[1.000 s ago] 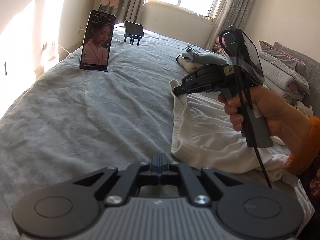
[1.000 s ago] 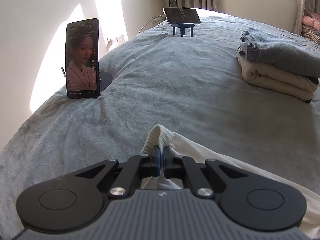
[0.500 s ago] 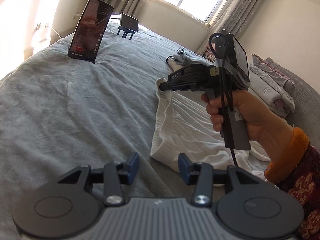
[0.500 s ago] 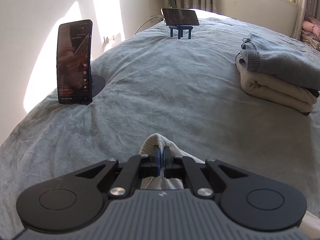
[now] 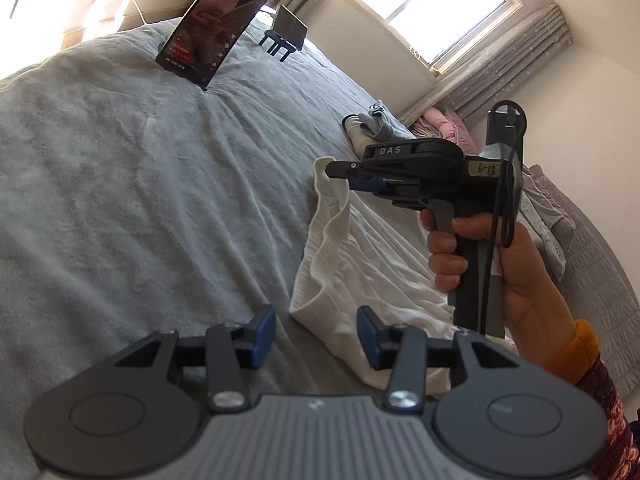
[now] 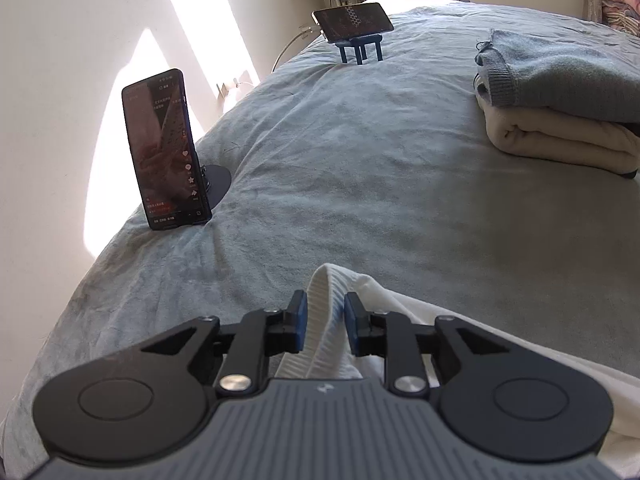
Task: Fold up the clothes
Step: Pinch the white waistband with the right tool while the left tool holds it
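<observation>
Across the grey bed [image 6: 360, 168], the white garment [image 5: 360, 264] lay rumpled near its front edge. Half a second earlier the right hand-held gripper [image 6: 325, 322] pinched its ribbed hem; now those jaws stood parted around it, gripping nothing. The left hand-held gripper [image 5: 316, 334] gaped empty. Judgement: hem released, fold unfinished.

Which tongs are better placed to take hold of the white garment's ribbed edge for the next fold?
Right. The right tongs are open with the white garment's ribbed edge between the pads. The left tongs are open over the bedspread by a lower corner.
</observation>
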`<state>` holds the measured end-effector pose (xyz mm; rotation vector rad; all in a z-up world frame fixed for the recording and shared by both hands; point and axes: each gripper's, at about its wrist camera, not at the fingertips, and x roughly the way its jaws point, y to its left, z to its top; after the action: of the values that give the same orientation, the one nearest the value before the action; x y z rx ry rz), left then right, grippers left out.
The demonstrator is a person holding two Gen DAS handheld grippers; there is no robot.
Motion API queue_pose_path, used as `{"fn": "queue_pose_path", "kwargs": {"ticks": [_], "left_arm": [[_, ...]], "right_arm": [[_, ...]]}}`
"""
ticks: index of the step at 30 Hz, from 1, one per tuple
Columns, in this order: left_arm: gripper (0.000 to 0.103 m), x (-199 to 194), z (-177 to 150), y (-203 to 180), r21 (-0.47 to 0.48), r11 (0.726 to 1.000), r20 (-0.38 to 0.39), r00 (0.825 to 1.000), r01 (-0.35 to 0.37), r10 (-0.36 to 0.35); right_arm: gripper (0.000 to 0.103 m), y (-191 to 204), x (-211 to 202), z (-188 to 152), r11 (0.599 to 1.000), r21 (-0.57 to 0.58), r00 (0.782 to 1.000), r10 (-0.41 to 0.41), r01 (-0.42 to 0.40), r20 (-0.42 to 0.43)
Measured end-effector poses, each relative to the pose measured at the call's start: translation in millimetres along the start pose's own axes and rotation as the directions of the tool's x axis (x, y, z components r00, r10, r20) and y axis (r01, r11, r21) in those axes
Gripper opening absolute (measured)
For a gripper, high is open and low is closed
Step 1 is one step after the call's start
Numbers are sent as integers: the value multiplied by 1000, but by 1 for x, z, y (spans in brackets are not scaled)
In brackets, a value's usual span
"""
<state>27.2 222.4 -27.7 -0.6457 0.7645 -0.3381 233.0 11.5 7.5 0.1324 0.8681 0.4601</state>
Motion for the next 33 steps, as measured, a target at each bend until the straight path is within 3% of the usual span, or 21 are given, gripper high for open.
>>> {"fn": "queue_pose_path", "kwargs": {"ticks": [1,6,12,14,18,23,28,33], "left_arm": [[40,-1,1,1,-20,1000,1,1000,-5,5],[38,7,2,-2,-80,997,-3,1000,1,-1],[22,24,-1,-11,-75,992,29,995,-97,100],[12,27,-3,-16,-36,989,41,989,-140,141],[5,27,-6,-25,16,979,77,977,-202,200],[5,8,-6,-32,85,956,181,948,-280,261],[5,-14,0,-22,65,944,229,925,-324,302],[5,-34,6,-11,42,917,282,885,-397,370]], "right_arm": [[49,1,-2,-1,1000,8,1000,11,-11,-4],[49,11,0,-8,1000,-15,1000,-2,1,-23],[48,21,16,-17,998,-50,999,-44,42,-25],[35,23,20,-21,993,-84,996,-86,84,-9],[14,24,17,-25,987,-119,994,-107,109,29],[9,33,10,-23,987,-128,993,-94,102,66],[8,57,12,-21,988,-140,995,-45,57,86],[8,82,15,-19,988,-153,994,3,13,105]]}}
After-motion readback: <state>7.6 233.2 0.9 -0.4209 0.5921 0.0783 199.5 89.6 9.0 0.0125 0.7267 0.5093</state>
